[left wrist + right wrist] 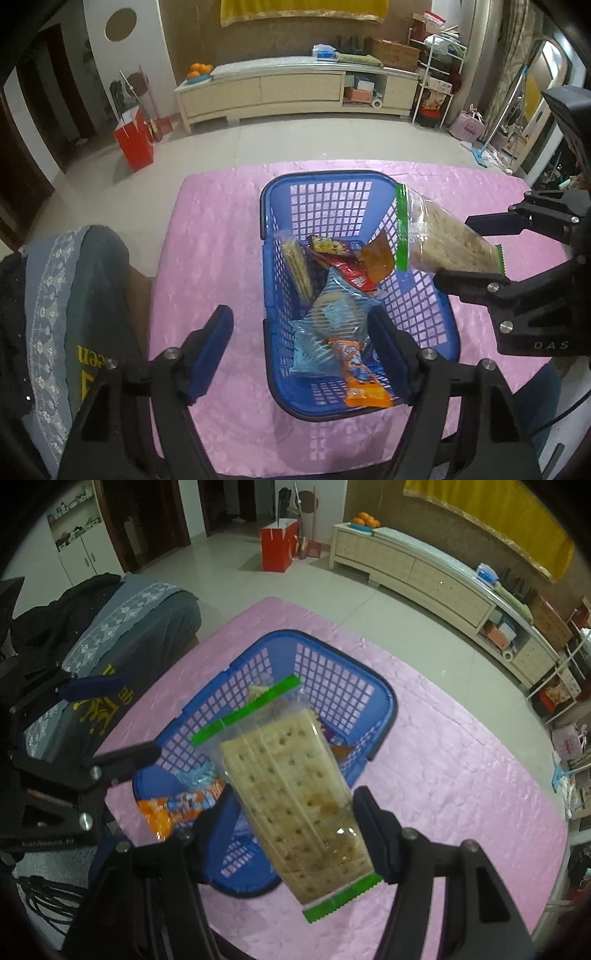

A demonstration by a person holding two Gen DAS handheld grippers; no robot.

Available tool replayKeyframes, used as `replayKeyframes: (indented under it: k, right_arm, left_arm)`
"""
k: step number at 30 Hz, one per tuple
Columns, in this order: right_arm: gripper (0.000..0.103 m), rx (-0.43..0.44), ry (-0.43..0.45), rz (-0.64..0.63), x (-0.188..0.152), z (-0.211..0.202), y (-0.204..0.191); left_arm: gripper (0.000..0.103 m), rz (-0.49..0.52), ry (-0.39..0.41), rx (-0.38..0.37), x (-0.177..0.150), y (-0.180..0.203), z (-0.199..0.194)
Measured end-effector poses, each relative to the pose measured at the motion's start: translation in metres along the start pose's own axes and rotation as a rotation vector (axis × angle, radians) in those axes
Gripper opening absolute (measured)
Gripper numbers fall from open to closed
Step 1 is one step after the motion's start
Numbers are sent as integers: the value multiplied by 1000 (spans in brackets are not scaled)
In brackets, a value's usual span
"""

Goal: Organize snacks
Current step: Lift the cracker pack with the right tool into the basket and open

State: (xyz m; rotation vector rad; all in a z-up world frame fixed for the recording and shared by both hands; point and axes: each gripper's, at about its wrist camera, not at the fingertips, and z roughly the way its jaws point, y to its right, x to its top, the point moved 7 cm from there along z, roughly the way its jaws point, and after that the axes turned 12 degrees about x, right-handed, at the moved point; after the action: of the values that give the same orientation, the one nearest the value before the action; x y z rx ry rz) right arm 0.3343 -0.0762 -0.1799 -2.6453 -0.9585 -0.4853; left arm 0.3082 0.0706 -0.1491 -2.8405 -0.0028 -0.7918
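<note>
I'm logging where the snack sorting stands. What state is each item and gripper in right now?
Cracker pack: clamped in the right gripper, held over the basket.
Left gripper: open, empty, straddling the basket's near left wall.
Blue basket: upright on the pink tablecloth, partly filled.
Orange packet: lying in the basket's near end.
Blue striped packet: lying in the basket.
Red packet: lying in the basket.

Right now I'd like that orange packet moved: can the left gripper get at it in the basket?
Probably yes. The left gripper is open with nothing between its fingers, and the orange packet lies on top at the basket's near end, uncovered.
</note>
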Motion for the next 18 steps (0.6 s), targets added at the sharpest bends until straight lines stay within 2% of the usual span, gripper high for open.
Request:
replayKeyframes:
  k: [2,4,5,10,12,18]
  right_arm:
    - [67,-5,-11,-7,6,6,1]
    - [67,-8,-18,-6,13,10,3]
    - [67,-8,-21,-6,15,13,4]
    - [67,-8,-41,20,29,28,10]
    - [67,2,-55,46,32,37,12]
    - [65,10,-104,79,32,58,16]
  left_arm:
    - [73,-8,-12,6,1,-5,7]
    - [84,-11,-22,17,2,-9,16]
    - [86,-11,-25,18,2,-10,18]
    - [86,-7,-48,13,3,-13,39]
    - [91,-20,-59,5,4,-14,46]
    - [91,-19,-53,-6,11,-15,53]
